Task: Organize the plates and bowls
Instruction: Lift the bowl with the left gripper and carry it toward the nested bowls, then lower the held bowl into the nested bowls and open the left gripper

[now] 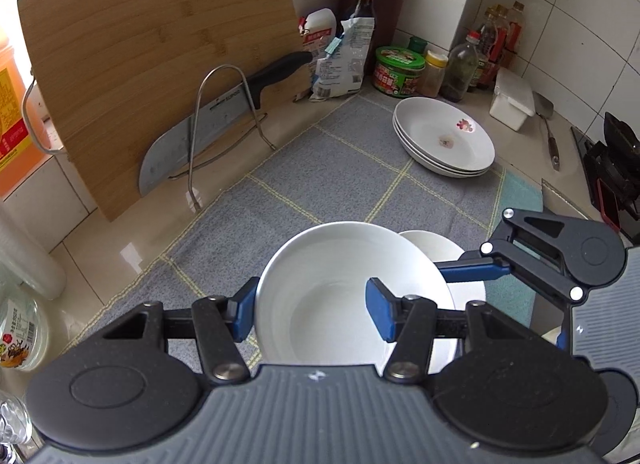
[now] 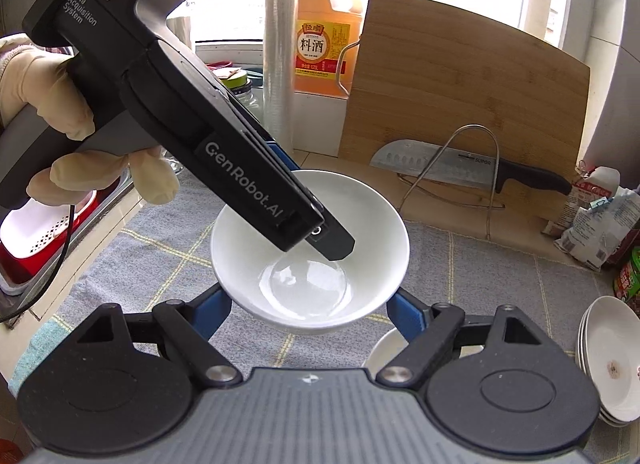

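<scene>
The white bowl [image 1: 344,288] hangs above the grey checked cloth [image 1: 320,168], its wall pinched by the left gripper [image 1: 312,312], one blue pad inside and one outside; the right gripper [image 2: 308,312] clamps it from the near side, blue pads on opposite outer walls. It is plain, glossy and empty, with a second white bowl [image 1: 448,260] just behind. The left gripper's body reads "DAS Data Acquisition System" and "GenRobot.AI".

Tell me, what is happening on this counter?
A person with two handheld grippers carries one white ceramic bowl over the grey checked cloth. The left gripper pinches its rim, and the right gripper clamps its sides. A stack of white shallow plates waits near the condiment bottles.
</scene>
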`<state>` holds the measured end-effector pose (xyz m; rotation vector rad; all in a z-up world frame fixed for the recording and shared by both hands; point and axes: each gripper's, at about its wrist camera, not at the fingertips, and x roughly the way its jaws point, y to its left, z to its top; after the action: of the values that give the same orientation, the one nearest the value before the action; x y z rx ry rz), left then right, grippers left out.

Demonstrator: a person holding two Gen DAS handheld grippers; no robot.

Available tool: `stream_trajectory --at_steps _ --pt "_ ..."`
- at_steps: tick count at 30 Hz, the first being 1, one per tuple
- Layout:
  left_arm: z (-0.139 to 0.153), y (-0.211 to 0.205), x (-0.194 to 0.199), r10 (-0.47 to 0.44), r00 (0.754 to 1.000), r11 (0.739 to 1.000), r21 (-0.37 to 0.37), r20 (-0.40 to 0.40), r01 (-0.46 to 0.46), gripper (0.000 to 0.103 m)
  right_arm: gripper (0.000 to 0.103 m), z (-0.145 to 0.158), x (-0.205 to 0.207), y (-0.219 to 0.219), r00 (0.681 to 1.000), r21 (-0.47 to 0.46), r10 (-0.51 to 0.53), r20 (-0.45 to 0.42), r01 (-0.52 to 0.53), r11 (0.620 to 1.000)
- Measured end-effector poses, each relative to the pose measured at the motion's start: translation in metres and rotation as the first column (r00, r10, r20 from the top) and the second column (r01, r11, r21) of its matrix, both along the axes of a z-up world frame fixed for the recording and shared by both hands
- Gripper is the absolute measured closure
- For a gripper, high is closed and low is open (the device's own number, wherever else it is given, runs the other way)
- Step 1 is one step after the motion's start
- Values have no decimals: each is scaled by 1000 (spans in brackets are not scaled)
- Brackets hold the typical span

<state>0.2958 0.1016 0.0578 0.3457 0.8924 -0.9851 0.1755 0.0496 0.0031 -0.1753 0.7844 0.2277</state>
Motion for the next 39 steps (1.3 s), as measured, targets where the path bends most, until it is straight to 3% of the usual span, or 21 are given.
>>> stream_trajectory --at_steps 15,32,39 --pt "-2 -74 -11 -166 986 986 -10 -2 166 47 15 3 -25 -55 984 -24 -179 7 179 984" --pt "-20 -89 -17 -189 981 982 9 -48 189 47 15 -7 -36 -67 977 -17 -209 -29 209 978" --pt "-32 -90 -21 -198 978 980 16 -61 200 42 15 -19 -37 -69 977 -11 -208 -55 208 978"
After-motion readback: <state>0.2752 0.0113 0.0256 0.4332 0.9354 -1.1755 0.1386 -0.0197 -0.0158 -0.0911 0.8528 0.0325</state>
